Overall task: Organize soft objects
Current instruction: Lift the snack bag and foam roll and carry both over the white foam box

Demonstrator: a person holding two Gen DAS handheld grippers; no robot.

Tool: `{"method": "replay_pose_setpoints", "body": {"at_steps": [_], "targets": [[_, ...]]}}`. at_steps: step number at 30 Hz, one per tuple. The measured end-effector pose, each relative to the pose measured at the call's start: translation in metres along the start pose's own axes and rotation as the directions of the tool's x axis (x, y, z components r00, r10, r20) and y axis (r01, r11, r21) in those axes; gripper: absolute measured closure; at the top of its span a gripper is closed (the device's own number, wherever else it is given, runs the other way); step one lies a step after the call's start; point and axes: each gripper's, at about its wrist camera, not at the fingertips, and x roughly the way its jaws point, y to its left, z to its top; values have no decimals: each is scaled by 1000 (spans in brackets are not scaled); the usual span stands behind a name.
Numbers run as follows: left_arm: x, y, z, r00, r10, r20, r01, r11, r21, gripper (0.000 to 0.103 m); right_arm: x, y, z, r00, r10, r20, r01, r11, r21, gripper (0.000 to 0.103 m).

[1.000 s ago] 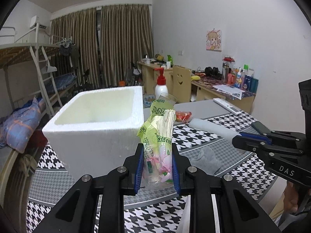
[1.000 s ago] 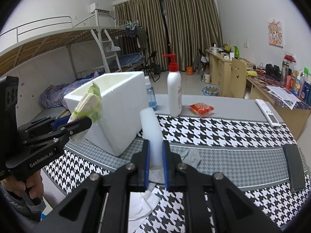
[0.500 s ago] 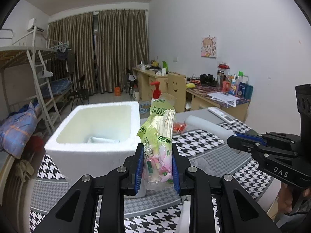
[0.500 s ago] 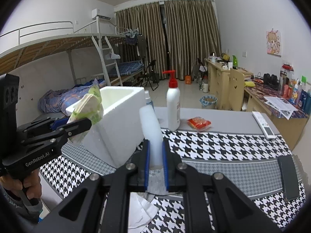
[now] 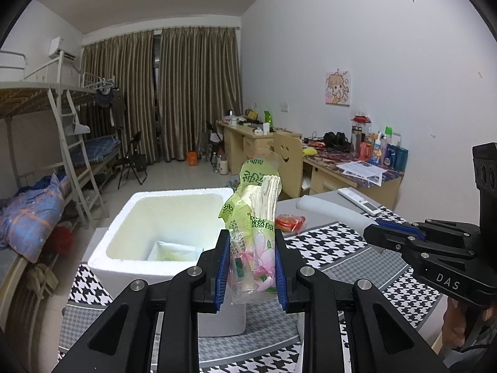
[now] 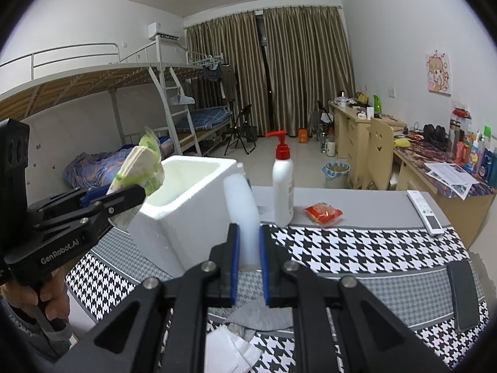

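My left gripper (image 5: 251,267) is shut on a green-and-pink tissue pack (image 5: 253,217) and holds it upright in the air, just in front of the white foam box (image 5: 124,242). The pack also shows in the right wrist view (image 6: 139,168), beside the foam box (image 6: 186,211). A folded white item (image 5: 174,250) lies inside the box. My right gripper (image 6: 248,267) is shut on a white foam roll (image 6: 242,205), raised above the table; the roll also shows in the left wrist view (image 5: 329,209).
On the houndstooth tablecloth (image 6: 357,248) stand a red-capped pump bottle (image 6: 282,186), a red snack packet (image 6: 323,213), a remote (image 6: 425,211), a dark phone (image 6: 462,295), a grey cloth (image 6: 251,314) and white tissue (image 6: 230,351). A bunk bed is left, desks right.
Both grippers have risen with their loads. The left one now looks down into the foam box, whose inside and the folded white item have come into view.
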Motion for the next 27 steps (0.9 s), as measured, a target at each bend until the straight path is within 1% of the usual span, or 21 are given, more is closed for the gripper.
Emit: {"method": "replay_pose_setpoints", "body": {"at_steps": [10,21,27], "targets": [[0,6,9,999,25,23,-25,1000,4,76,4,11,12,1000,22,15,-22,1000,-8,88],[0,17,16,998,55,42,-55,998,-12,76,11,25,23,998,57,23,-56,998,-30,88],[3,26,18,997,72,36,-71,997,-24,76,16,30,27,997,71,25,-70,997,-30,88]]}}
